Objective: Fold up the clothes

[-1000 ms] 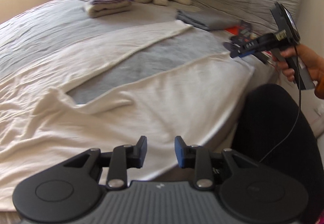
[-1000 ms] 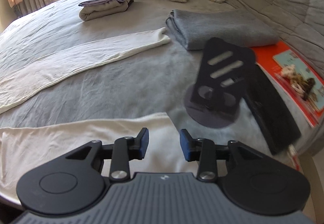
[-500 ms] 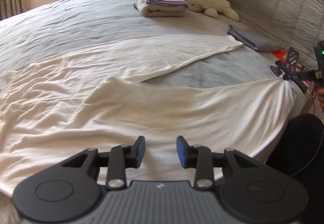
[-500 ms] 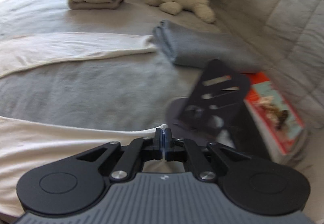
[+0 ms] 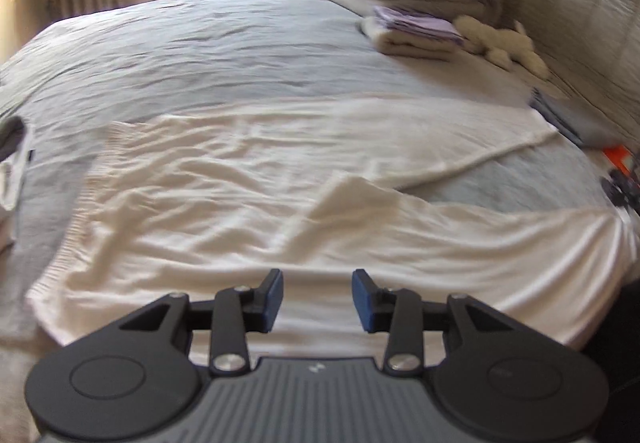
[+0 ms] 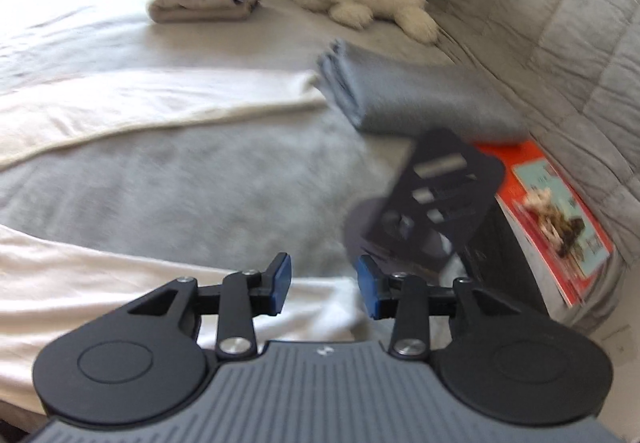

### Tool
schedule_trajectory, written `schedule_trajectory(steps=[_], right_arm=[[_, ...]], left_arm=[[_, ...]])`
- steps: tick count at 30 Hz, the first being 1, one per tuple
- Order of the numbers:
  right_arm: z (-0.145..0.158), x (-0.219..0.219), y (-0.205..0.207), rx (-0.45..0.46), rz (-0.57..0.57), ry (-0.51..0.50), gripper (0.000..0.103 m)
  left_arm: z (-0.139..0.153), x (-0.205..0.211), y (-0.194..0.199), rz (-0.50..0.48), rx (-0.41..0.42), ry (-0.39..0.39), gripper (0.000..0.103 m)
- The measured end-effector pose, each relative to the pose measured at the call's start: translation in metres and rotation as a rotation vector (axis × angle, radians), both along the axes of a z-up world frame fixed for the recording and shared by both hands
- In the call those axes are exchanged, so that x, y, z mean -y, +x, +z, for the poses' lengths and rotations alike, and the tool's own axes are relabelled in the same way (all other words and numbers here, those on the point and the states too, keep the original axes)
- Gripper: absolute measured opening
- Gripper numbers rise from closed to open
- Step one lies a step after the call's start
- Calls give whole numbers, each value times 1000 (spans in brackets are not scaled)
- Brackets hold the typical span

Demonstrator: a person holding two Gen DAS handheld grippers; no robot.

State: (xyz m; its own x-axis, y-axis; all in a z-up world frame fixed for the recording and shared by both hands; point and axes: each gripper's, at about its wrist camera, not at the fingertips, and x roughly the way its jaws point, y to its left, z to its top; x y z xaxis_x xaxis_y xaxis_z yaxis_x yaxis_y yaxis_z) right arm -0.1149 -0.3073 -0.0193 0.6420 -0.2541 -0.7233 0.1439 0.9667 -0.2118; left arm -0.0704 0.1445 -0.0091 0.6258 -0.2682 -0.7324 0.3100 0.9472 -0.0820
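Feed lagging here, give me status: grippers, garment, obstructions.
Left gripper open, empty. Right gripper open, empty. Cream long-sleeved knit top flat on grey bed, unfolded. Black slotted stand just past right gripper.

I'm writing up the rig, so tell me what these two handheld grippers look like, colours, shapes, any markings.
The left gripper and right gripper match: black linkage arms with silver pivot screws, blue-padded fingertips, two round black discs flanking a ribbed grey body with a small white logo. No cables or sleeves visible.

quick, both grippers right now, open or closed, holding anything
Left gripper: open, holding nothing, above the cream garment.
Right gripper: open, holding nothing, over the cream garment's sleeve end.
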Motion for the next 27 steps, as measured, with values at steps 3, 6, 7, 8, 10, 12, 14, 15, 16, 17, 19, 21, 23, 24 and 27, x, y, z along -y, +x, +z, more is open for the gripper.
schedule_trajectory(steps=[3, 6, 7, 8, 10, 12, 14, 15, 16, 17, 19, 21, 23, 24, 27], right_arm=[[3, -17, 10, 14, 67, 21, 41], [2, -39, 28, 21, 155, 54, 41], [2, -46, 35, 22, 186, 70, 41], [1, -55, 44, 25, 219, 85, 41], [-1, -73, 59, 30, 284, 103, 41], [-3, -94, 76, 30, 351, 110, 41], [-3, -114, 95, 28, 419, 116, 41], [-3, -123, 104, 28, 449, 124, 41], [-2, -133, 114, 28, 479, 133, 41], [-2, -142, 125, 28, 507, 144, 41], [-1, -161, 146, 27, 555, 163, 41], [-2, -179, 168, 18, 599, 175, 41], [-4, -197, 186, 12, 637, 165, 41], [-5, -205, 195, 8, 657, 159, 41], [-10, -221, 217, -3, 701, 135, 41]], left_arm=[[5, -21, 25, 70, -1, 7, 39], [4, -42, 56, 141, -19, 37, 39], [4, -48, 67, 160, -20, 46, 39], [3, -55, 77, 172, -18, 49, 39], [1, -68, 98, 193, -16, 50, 39], [-1, -81, 119, 214, -19, 51, 39], [-4, -92, 138, 232, -21, 47, 39], [-5, -98, 147, 237, -18, 37, 39], [-7, -103, 155, 240, -19, 22, 39], [-10, -108, 162, 241, -24, 0, 38], [-15, -118, 175, 242, -33, -42, 38], [-19, -127, 188, 239, -42, -82, 38], [-23, -132, 196, 221, -45, -114, 37], [-24, -134, 199, 212, -45, -127, 37], [-28, -140, 209, 190, -50, -162, 37]])
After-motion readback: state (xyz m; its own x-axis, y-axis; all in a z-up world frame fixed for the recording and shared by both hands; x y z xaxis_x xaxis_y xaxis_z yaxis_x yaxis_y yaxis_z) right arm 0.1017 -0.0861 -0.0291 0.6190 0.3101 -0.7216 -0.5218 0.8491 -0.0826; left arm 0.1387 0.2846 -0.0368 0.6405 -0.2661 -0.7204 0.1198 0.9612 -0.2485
